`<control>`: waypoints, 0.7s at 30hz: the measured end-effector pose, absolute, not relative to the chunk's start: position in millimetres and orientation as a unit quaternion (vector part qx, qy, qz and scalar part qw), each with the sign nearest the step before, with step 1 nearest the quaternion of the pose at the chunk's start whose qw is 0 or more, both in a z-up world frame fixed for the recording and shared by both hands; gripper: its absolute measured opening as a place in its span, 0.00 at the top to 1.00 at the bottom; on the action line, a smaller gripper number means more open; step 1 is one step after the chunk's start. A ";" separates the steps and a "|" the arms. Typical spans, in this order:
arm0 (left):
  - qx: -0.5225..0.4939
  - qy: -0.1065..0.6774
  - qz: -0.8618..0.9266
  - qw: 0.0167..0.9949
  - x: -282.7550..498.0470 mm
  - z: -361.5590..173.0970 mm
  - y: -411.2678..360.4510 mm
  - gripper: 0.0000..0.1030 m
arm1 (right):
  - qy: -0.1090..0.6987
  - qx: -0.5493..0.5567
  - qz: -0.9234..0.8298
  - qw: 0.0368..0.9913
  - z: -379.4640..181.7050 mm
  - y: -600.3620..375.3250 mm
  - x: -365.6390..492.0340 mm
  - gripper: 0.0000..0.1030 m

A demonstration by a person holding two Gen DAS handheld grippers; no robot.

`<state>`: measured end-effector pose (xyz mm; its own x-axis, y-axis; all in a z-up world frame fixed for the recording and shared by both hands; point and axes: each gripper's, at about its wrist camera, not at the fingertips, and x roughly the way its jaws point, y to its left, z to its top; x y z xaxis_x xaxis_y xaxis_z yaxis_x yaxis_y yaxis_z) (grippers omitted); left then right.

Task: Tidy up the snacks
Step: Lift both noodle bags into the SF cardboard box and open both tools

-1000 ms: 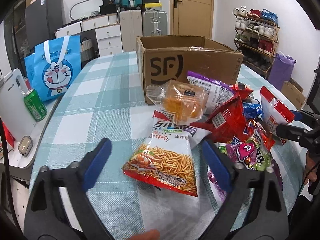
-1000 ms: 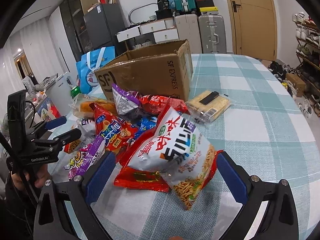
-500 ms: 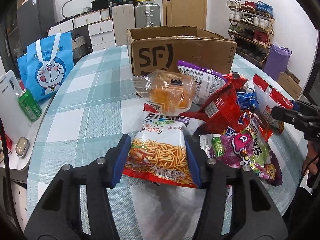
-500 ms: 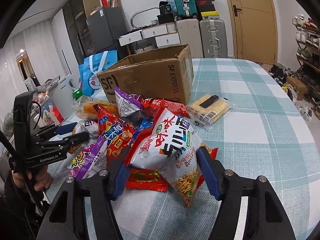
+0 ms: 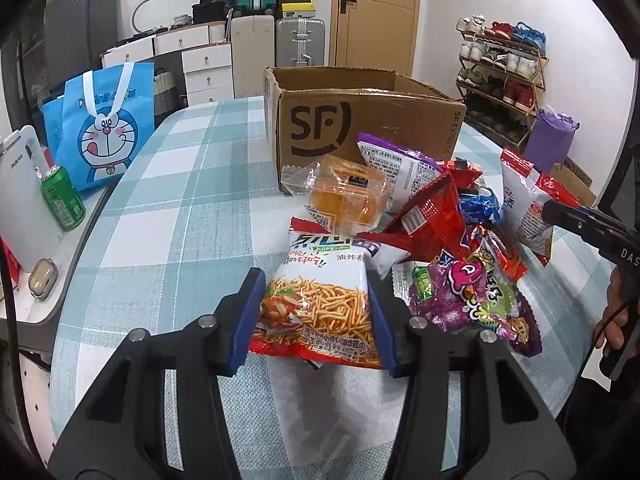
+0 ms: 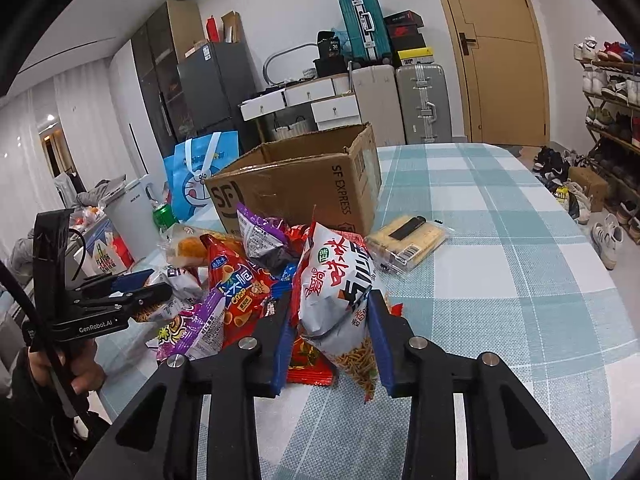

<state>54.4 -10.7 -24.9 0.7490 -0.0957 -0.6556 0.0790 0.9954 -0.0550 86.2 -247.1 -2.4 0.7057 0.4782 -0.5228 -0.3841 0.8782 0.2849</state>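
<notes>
My left gripper point(image 5: 314, 308) is shut on a white-and-red bag of fried noodle sticks point(image 5: 320, 300), its blue pads pressing both sides of the bag at the near edge of the snack pile. My right gripper point(image 6: 330, 332) is shut on a second white-and-red noodle snack bag point(image 6: 336, 284), tilted upright off the checked tablecloth. An open brown SF cardboard box point(image 5: 360, 120) stands behind the pile; it also shows in the right wrist view point(image 6: 296, 184). The left gripper shows in the right wrist view point(image 6: 128, 290).
The pile holds a clear pack of orange cakes point(image 5: 348, 192), purple bags point(image 5: 472, 300), red bags point(image 5: 432, 208) and a wafer pack point(image 6: 408, 236). A blue Doraemon bag point(image 5: 104, 124) and green can point(image 5: 62, 196) stand left. A shoe rack point(image 5: 500, 76) is far right.
Both grippers have closed from wide open onto their noodle bags. The right one has raised and tilted its bag upright; the left has moved forward around its bag.
</notes>
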 end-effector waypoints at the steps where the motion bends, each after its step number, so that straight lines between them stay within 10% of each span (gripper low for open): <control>1: -0.014 0.348 -0.047 0.936 52.1 -24.0 -9.9 0.55 | 0.301 0.080 0.236 0.920 -1.4 -248.1 84.9 0.69; 21: -0.058 0.282 -0.048 0.956 12.3 15.4 1.3 0.55 | 0.235 0.120 0.272 0.926 28.0 -256.8 60.3 0.71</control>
